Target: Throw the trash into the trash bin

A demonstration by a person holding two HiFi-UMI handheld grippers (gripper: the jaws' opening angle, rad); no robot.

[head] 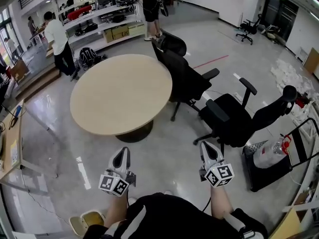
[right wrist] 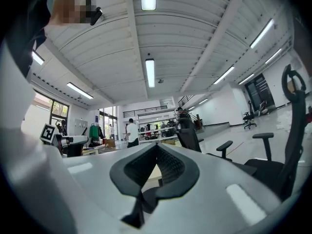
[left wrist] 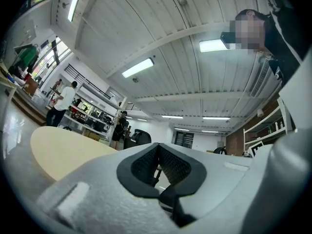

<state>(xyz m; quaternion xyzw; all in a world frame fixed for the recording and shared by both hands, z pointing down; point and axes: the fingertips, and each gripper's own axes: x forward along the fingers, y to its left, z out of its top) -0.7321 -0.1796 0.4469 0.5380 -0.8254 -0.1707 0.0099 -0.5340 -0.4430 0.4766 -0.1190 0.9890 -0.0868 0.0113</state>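
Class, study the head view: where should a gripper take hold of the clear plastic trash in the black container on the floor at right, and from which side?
Probably the narrow red-tipped end, from above. The clear plastic trash lies low in the black container, whose walls guard its sides, and a black chair crowds its left; only the top looks open.

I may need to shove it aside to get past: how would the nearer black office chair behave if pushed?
The nearer black office chair stands on a spoked base, probably castored, on a glossy floor, so it would likely roll easily. Pushed at its armrest, it may swivel rather than travel straight.
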